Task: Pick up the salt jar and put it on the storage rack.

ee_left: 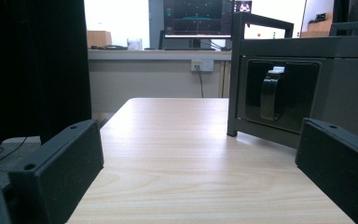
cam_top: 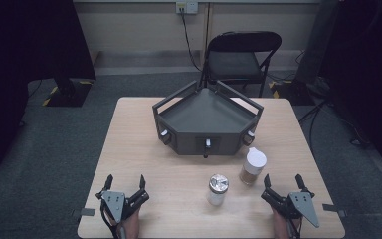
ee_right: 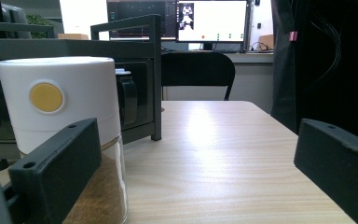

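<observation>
While both grippers are rested on the pale wood-grain bench [cam_top: 144, 144], the fingers of the left gripper [cam_top: 125, 182] and the right gripper [cam_top: 282, 180] are spread apart, empty. Just beside the right gripper, a cylindrical white-capped jar [cam_top: 252, 167] of brown powder is stood; a metal-lidded glass jar [cam_top: 217, 189] is set near that jar's left, before the angular dark tray [cam_top: 206, 117].

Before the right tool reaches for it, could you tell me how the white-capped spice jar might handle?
The spice jar stands tall and narrow, so a high push could tip it. Its clear wall looks rigid, perhaps slippery. Brown powder fills only the lower part, so it is probably light.
</observation>
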Demonstrator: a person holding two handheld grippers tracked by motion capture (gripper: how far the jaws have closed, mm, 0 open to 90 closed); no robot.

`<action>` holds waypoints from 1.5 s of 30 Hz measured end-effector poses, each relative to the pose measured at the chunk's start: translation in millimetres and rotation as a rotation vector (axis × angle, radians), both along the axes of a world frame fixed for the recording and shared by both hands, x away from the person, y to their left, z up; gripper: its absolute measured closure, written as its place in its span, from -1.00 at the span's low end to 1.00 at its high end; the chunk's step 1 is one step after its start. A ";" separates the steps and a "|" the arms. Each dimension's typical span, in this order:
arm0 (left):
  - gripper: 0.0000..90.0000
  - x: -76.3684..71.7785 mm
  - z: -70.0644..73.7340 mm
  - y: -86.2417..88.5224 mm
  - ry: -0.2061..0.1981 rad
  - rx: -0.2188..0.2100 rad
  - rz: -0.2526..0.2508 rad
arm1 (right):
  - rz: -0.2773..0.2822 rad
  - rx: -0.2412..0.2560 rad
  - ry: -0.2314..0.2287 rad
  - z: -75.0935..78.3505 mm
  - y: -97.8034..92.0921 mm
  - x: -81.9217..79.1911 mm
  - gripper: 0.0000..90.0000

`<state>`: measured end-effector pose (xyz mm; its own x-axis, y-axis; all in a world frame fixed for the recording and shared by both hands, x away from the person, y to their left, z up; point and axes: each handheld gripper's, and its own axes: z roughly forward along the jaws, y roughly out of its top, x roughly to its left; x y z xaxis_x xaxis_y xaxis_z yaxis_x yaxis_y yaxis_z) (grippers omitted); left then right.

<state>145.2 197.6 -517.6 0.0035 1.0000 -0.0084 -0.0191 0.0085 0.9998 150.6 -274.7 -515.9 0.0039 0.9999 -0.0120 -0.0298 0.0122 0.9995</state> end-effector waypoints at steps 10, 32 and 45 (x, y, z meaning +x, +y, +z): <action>-1.00 -0.2 -0.4 -0.1 -0.002 0.000 0.001 | -0.004 0.000 0.000 0.1 0.6 0.0 -1.00; -1.00 -1.5 7.9 -6.5 -0.008 0.024 0.003 | -0.001 0.000 0.001 0.2 0.1 0.1 -1.00; -1.00 -6.9 46.9 -32.0 -0.071 -0.003 -0.286 | -0.001 0.000 0.001 0.2 0.2 0.1 -1.00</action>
